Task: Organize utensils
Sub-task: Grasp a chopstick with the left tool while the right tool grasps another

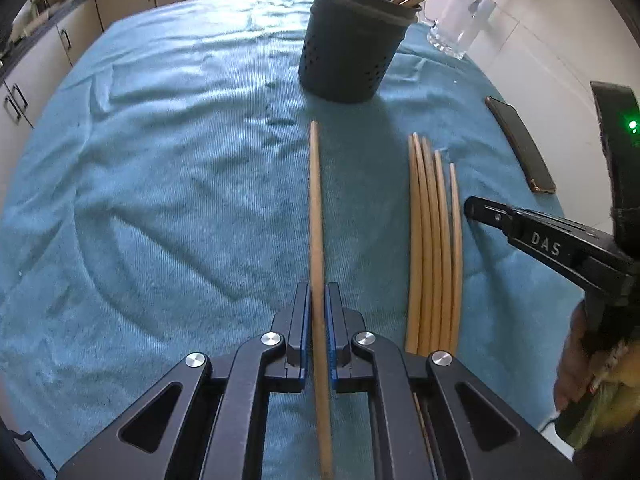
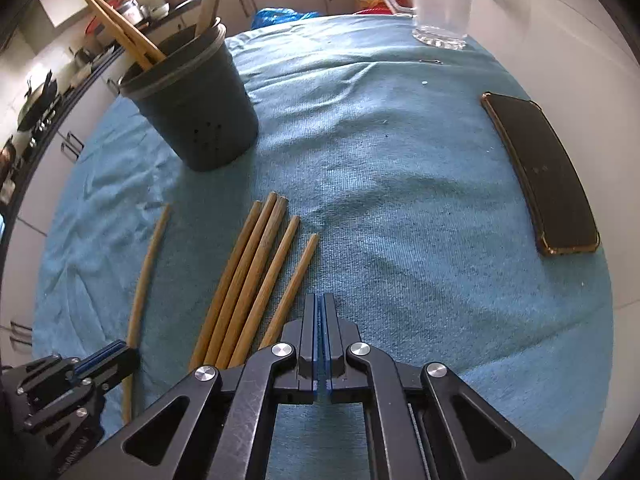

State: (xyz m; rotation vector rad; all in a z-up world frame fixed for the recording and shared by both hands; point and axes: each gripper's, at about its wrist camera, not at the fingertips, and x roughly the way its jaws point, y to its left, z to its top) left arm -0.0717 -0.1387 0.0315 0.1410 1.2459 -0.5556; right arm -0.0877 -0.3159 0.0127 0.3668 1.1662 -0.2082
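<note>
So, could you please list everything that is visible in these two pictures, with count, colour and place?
held chopstick: one, tan wood, clamped in the left gripper, tip toward the holder
loose chopsticks: five, tan wood, side by side on the towel, left of the right gripper
holder: one, dark perforated cup, far side of the towel, with sticks already inside
towel: one, teal, spread over the table
phone: one, black, flat at the towel's right edge
glass mug: one, clear, far right corner
left gripper: black with blue pads, shut on the held chopstick
right gripper: black with blue pads, shut, empty
</note>
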